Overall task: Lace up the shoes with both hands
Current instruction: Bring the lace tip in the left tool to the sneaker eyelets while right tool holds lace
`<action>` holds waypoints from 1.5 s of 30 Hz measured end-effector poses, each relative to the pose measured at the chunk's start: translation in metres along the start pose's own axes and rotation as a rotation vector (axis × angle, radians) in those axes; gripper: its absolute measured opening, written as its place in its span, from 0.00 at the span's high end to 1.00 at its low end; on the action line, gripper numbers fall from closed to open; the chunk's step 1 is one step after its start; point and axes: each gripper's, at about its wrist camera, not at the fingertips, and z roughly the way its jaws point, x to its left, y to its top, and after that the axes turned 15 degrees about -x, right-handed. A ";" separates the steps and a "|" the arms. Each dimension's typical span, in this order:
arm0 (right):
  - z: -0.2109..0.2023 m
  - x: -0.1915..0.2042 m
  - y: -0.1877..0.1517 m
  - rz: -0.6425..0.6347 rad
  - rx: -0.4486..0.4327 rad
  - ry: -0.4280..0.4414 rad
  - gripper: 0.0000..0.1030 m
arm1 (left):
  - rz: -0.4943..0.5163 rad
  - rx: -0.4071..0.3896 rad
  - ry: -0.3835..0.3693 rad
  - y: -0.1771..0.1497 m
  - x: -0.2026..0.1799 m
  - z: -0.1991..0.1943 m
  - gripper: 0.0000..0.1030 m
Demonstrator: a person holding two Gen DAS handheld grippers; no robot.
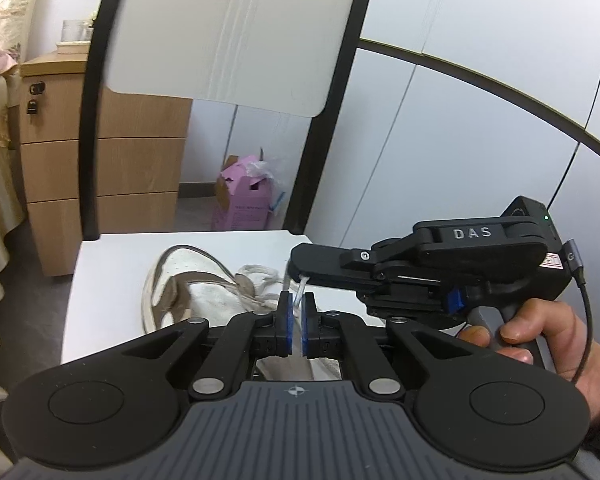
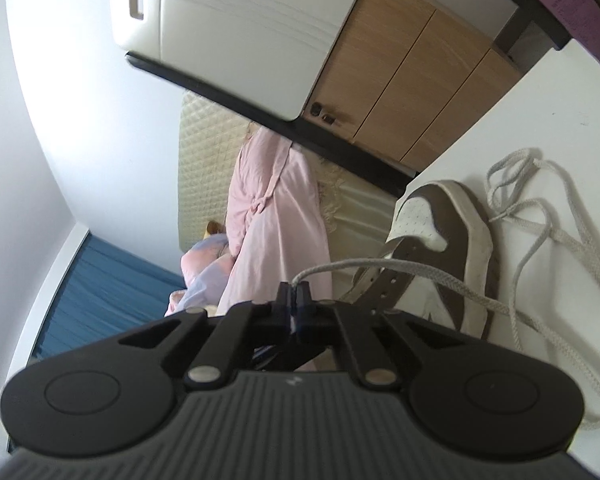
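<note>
A white and brown sneaker (image 1: 187, 288) lies on the white table (image 1: 111, 280); it also shows in the right wrist view (image 2: 436, 236). Its grey-white shoelace (image 2: 412, 272) runs loose over the shoe and piles up in loops (image 2: 540, 216) beside it. My right gripper (image 2: 297, 294) is shut on the lace near its end. In the left wrist view the right gripper (image 1: 300, 270), held by a hand (image 1: 540, 332), reaches in from the right just above my left gripper (image 1: 297, 316). The lace tip (image 1: 298, 298) hangs down between the left blue pads (image 1: 285, 322), which stand a narrow slit apart around it.
A white chair back with a black frame (image 1: 227, 32) rises behind the table. Behind it stand a wooden drawer cabinet (image 1: 111, 168) and a pink box (image 1: 243, 200) on the floor. A bed with pink clothing (image 2: 275, 208) lies off the table's edge.
</note>
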 end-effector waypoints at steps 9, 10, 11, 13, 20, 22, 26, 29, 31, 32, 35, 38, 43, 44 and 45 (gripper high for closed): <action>0.007 -0.033 0.004 0.072 -0.135 -0.189 0.97 | 0.145 0.051 0.057 0.015 0.002 0.023 0.95; 0.007 -0.036 0.003 0.075 -0.145 -0.200 0.97 | 0.169 0.072 0.051 0.017 0.003 0.031 0.95; 0.007 -0.038 0.003 0.080 -0.154 -0.206 0.97 | 0.203 0.097 0.047 0.018 0.002 0.040 0.95; 0.005 -0.041 0.003 0.086 -0.173 -0.214 0.97 | 0.277 0.145 0.038 0.018 -0.001 0.056 0.95; 0.010 -0.046 0.002 0.098 -0.207 -0.231 0.97 | 0.405 0.243 -0.019 0.007 0.000 0.070 0.95; 0.016 -0.046 0.000 0.087 -0.201 -0.244 0.97 | 0.411 0.249 -0.028 0.006 0.002 0.070 0.95; 0.023 -0.047 -0.005 0.097 -0.208 -0.249 0.97 | 0.404 0.257 -0.034 0.004 0.007 0.070 0.95; 0.028 -0.047 -0.007 0.099 -0.217 -0.258 0.97 | 0.410 0.259 -0.033 0.004 0.005 0.070 0.95; 0.030 -0.048 -0.008 0.101 -0.222 -0.261 0.97 | 0.412 0.260 -0.031 0.004 0.003 0.071 0.95; 0.031 -0.048 -0.009 0.108 -0.225 -0.259 0.97 | 0.413 0.260 -0.030 0.004 0.002 0.071 0.95; 0.031 -0.048 -0.010 0.130 -0.238 -0.253 0.97 | 0.419 0.260 -0.026 0.004 0.001 0.072 0.95; 0.031 -0.049 -0.010 0.141 -0.244 -0.248 0.97 | 0.422 0.258 -0.023 0.004 0.001 0.072 0.95; 0.032 -0.046 -0.011 0.120 -0.227 -0.254 0.97 | 0.424 0.254 -0.019 0.004 -0.001 0.072 0.95; 0.031 -0.045 -0.011 0.110 -0.223 -0.256 0.97 | 0.423 0.253 -0.018 0.004 0.000 0.072 0.95; 0.030 -0.043 -0.011 0.098 -0.221 -0.259 0.97 | 0.423 0.252 -0.018 0.003 0.000 0.072 0.95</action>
